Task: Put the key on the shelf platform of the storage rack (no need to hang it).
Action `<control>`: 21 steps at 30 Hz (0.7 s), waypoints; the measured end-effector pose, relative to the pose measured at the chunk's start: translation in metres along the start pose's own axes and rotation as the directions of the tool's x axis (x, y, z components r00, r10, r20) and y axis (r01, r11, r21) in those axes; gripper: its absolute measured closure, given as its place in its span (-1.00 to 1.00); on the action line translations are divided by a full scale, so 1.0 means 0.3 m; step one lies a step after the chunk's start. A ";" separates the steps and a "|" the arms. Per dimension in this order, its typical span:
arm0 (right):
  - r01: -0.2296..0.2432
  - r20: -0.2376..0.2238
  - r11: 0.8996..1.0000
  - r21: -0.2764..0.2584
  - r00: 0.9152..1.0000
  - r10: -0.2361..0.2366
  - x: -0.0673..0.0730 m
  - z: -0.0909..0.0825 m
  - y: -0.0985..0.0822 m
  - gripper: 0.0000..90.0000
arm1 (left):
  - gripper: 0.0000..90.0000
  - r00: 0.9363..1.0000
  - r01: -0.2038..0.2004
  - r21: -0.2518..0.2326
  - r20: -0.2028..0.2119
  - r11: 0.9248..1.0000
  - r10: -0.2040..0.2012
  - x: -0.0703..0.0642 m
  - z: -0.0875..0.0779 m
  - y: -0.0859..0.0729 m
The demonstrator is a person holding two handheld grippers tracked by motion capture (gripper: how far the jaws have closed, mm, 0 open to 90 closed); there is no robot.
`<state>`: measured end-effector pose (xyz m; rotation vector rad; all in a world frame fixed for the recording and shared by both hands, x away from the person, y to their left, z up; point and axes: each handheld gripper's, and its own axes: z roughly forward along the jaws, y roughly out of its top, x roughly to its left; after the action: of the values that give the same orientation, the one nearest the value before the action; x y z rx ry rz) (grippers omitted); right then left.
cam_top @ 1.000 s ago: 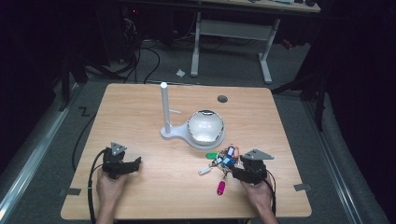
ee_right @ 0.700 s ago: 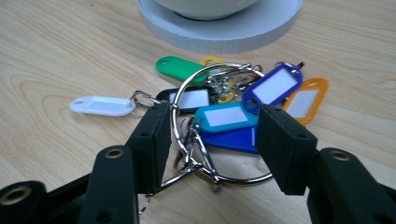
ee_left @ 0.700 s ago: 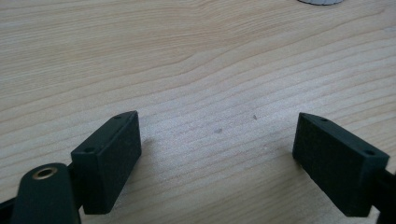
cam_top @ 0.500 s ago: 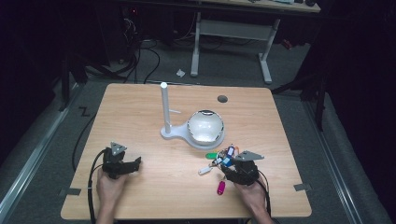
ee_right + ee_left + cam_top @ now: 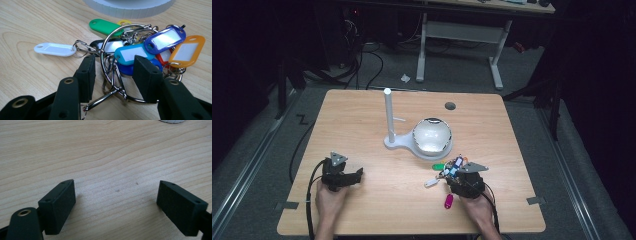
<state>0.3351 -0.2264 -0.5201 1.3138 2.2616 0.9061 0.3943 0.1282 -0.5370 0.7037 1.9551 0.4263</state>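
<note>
A pale wooden surface (image 5: 362, 125) holds a white stand with a bowl (image 5: 432, 136). Just in front lies a bunch of keyrings (image 5: 130, 47): light, loose, likely slippery steel rings with coloured plastic tags, best taken by the big ring. The right gripper (image 5: 113, 72), half open, has just been closing its fingers around that ring, not yet pinching. The left gripper (image 5: 116, 202) rests wide open, empty.

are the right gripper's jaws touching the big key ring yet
Cannot tell. In the right gripper view the right gripper straddles the key ring, jaws just closing, but neither contact nor gap shows plainly.
</note>
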 end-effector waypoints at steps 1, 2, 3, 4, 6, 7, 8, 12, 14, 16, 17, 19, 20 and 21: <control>0.000 0.000 1.000 0.000 1.000 0.000 0.000 0.000 0.000 0.19 | -0.65 1.000 0.000 0.000 0.000 1.000 0.000 0.000 0.000 0.000; -0.002 0.000 1.000 0.000 1.000 0.002 0.000 0.002 0.001 0.20 | -0.65 1.000 -0.001 0.000 0.000 1.000 0.001 0.000 0.000 0.000; -0.011 0.002 1.000 0.004 1.000 0.011 -0.001 0.006 0.002 0.20 | -0.65 1.000 0.000 0.000 0.000 1.000 0.000 0.000 0.000 0.000; -0.011 0.002 1.000 0.004 1.000 0.011 -0.001 0.006 0.002 0.20 | -0.65 1.000 0.000 0.000 0.000 1.000 0.000 0.000 0.000 0.000; -0.012 0.005 1.000 0.012 1.000 0.012 -0.001 0.013 0.002 0.21 | -0.65 1.000 -0.001 0.000 0.001 1.000 0.001 0.000 0.000 0.000; -0.006 0.008 1.000 0.014 1.000 0.006 0.000 0.016 0.002 0.22 | -0.65 1.000 0.000 0.000 0.000 1.000 0.000 0.000 0.000 0.000; 0.000 0.012 1.000 0.010 1.000 0.000 0.001 0.018 0.002 0.22 | -0.65 1.000 0.000 0.000 0.000 1.000 0.000 0.000 0.000 0.000; 0.000 0.025 1.000 0.005 1.000 0.000 0.002 0.025 0.007 0.25 | -0.65 1.000 0.000 -0.001 0.000 1.000 0.000 0.000 0.000 0.000; 0.006 0.029 1.000 0.002 1.000 -0.006 0.003 0.028 0.008 0.28 | -0.65 1.000 -0.001 0.000 0.000 1.000 0.001 0.000 0.000 0.000; 0.015 0.025 1.000 -0.005 1.000 -0.015 -0.001 0.030 0.008 0.39 | -0.64 1.000 0.000 -0.001 0.000 1.000 0.000 0.000 0.000 0.000; 0.020 0.022 1.000 -0.006 1.000 -0.020 -0.003 0.031 0.008 0.44 | -0.64 1.000 -0.007 -0.002 0.003 1.000 0.007 0.001 0.000 0.000; 0.023 0.019 1.000 -0.007 1.000 -0.023 -0.002 0.031 0.008 0.48 | -0.64 1.000 -0.001 -0.001 0.000 1.000 0.001 0.000 0.000 0.000; 0.032 0.012 0.999 -0.005 0.999 -0.032 -0.001 0.029 0.009 0.60 | -0.64 1.000 -0.007 -0.002 0.003 1.000 0.007 0.001 0.000 0.000; 0.032 0.012 0.999 -0.005 0.999 -0.032 -0.001 0.029 0.009 0.60 | -0.64 1.000 -0.007 -0.003 0.004 1.000 0.007 0.001 0.000 0.000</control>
<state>0.3422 -0.2228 -0.5246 1.2734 2.2640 0.8900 0.3943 0.1285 -0.5374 0.7089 1.9491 0.4313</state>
